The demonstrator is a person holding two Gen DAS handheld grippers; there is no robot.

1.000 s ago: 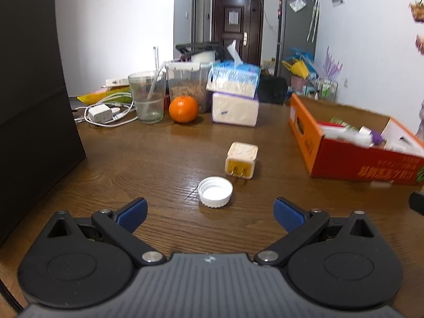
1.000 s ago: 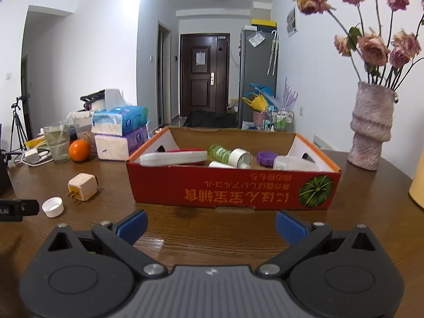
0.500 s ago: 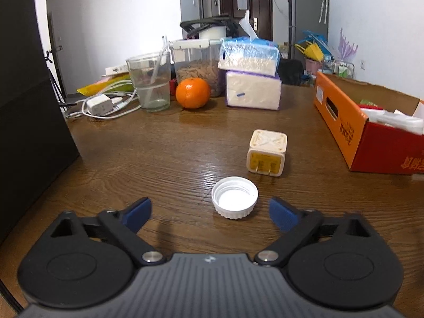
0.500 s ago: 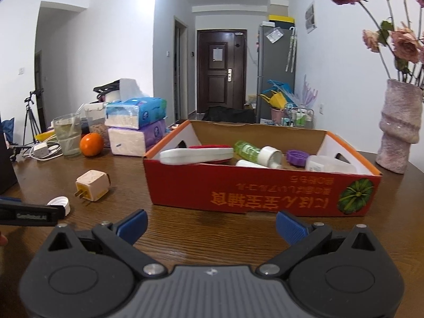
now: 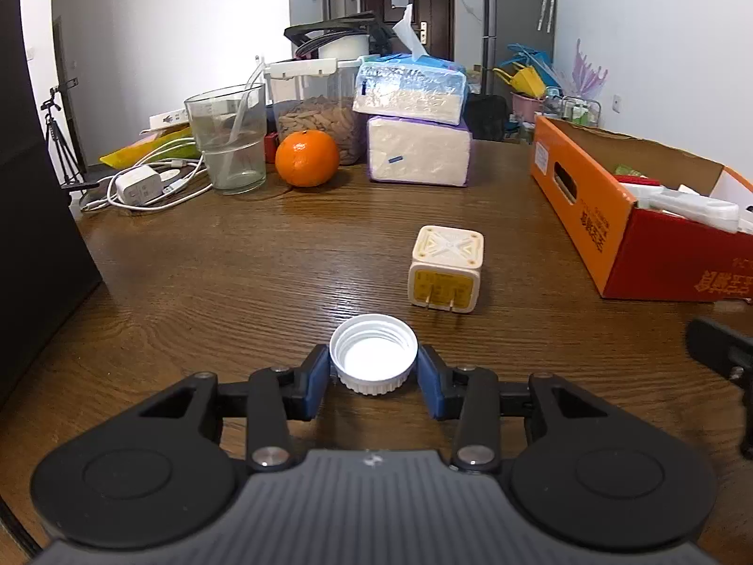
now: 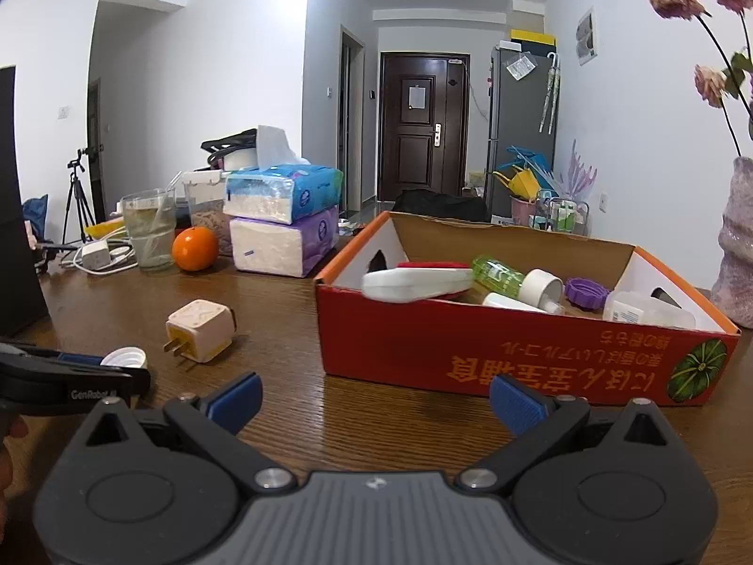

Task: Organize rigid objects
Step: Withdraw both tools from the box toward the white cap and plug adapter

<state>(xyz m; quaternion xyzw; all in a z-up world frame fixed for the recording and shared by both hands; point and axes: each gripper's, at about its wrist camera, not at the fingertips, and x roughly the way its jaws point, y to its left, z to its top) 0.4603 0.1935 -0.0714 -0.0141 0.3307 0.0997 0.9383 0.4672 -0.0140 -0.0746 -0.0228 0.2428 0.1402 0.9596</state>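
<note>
White ribbed bottle cap [image 5: 373, 360], hollow up, pinched by left gripper [image 5: 373, 379]; plug adapter [image 5: 445, 269] just ahead-right; right gripper [image 6: 374, 398] spread wide, box [image 6: 508, 353] ahead

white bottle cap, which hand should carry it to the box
Left. The left tool has its pads against both sides of the white bottle cap. The right tool is open and empty, facing the orange box.

glossy wood-grain table [image 5: 235, 273], ribbed plastic cap [image 5: 373, 353]
</note>
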